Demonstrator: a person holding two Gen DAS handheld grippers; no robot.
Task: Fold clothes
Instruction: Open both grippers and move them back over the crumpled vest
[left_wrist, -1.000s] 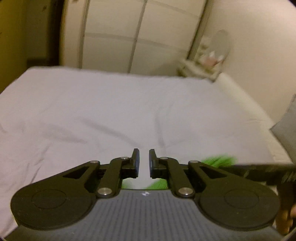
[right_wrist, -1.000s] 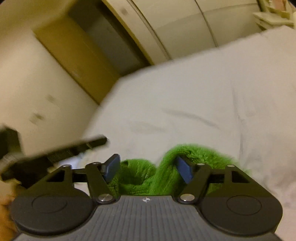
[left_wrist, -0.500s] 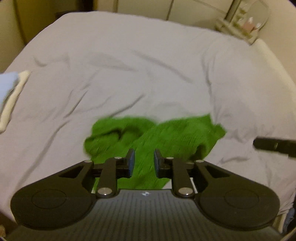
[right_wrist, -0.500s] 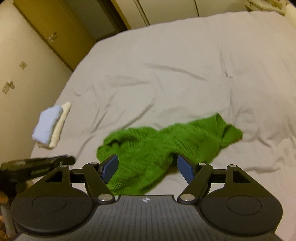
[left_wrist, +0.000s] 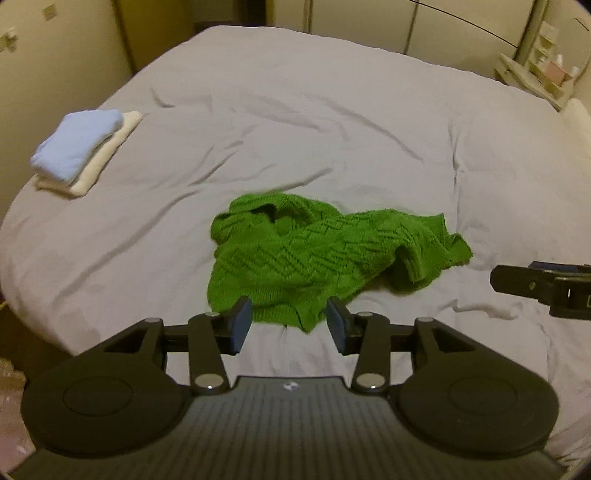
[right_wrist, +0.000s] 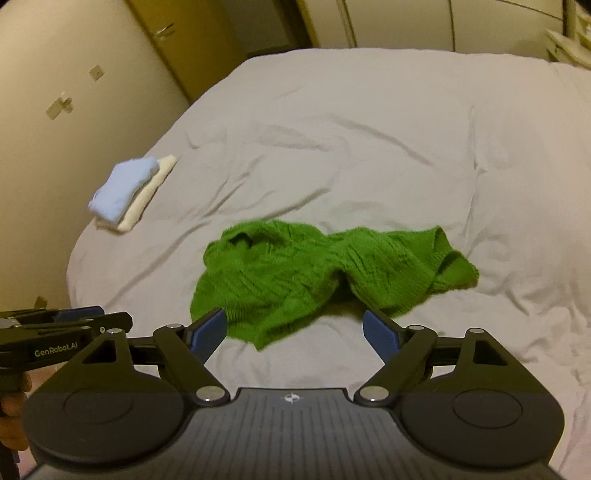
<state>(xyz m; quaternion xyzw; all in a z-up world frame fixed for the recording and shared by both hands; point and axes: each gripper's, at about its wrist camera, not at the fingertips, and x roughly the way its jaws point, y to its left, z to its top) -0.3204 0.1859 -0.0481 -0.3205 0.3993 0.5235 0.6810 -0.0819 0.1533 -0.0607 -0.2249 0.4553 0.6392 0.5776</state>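
The crumpled green knitted sweater (left_wrist: 325, 254) lay near the bed's (left_wrist: 332, 122) near edge. Both the left gripper (left_wrist: 289, 325) and right gripper (right_wrist: 293, 328) hovered above it, jaws opening, nothing between them. Best pinch two separate hem corners, then spread flat.

1 green sweater (left_wrist: 325, 254), 2 folded cloths (left_wrist: 83, 149) (stacked), 1 bed (left_wrist: 295, 122), 2 tools (left_wrist: 289, 325).

Green knit sweater (left_wrist: 317, 254) (right_wrist: 314, 277): crumpled, unfolded, textured pattern, sprawled on bed, centre frame, one end trailing toward 3 o'clock.
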